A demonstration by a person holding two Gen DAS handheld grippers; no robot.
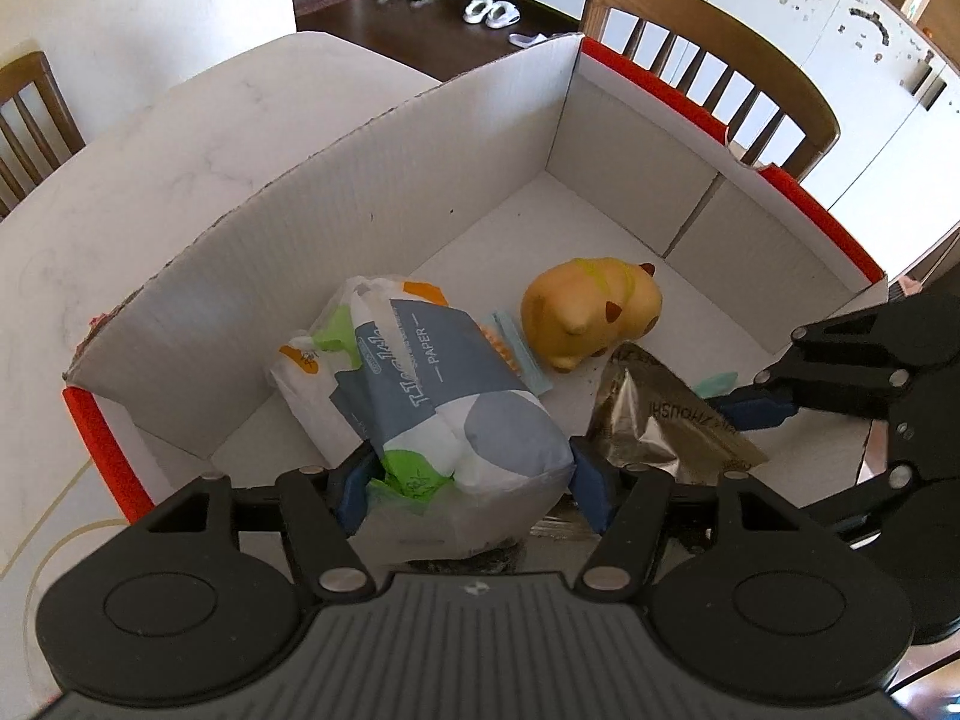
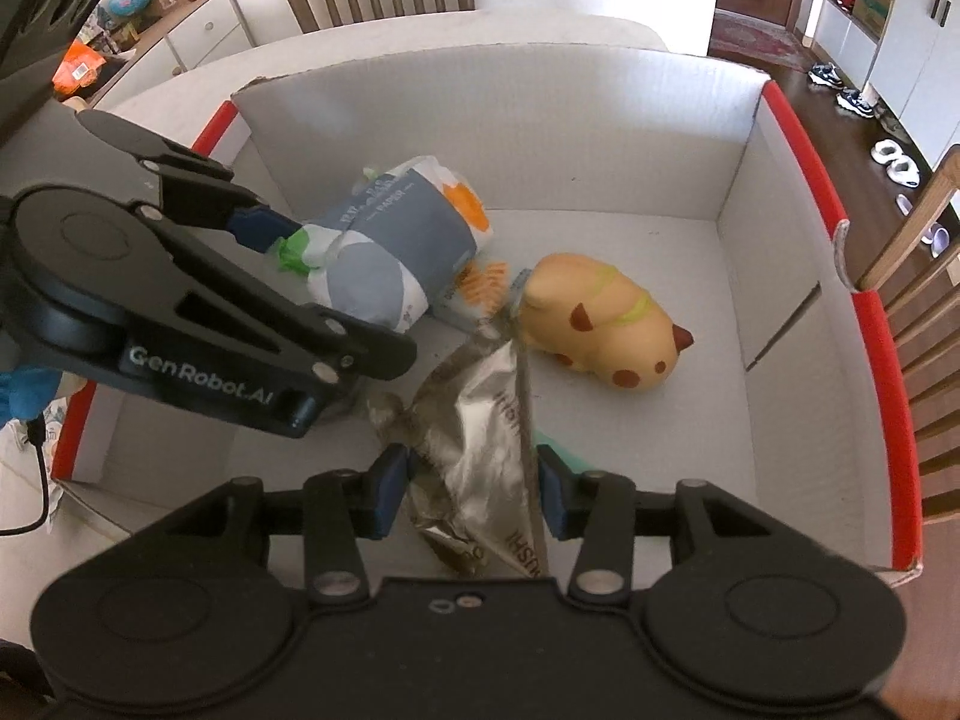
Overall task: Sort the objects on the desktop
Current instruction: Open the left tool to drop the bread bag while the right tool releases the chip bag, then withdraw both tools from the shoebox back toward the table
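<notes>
A white cardboard box with red outer edges stands on the table. My left gripper is shut on a grey, white and green tissue pack, low inside the box, over another white and orange pack. The right wrist view shows that tissue pack at the box's left side. My right gripper is shut on a crumpled silver foil pouch, whose far tip reaches toward a yellow squishy animal toy. The toy lies on the box floor.
A teal item lies under the pouch, and a thin teal and orange packet lies beside the toy. The far half of the box floor is bare. Wooden chairs stand around the white table.
</notes>
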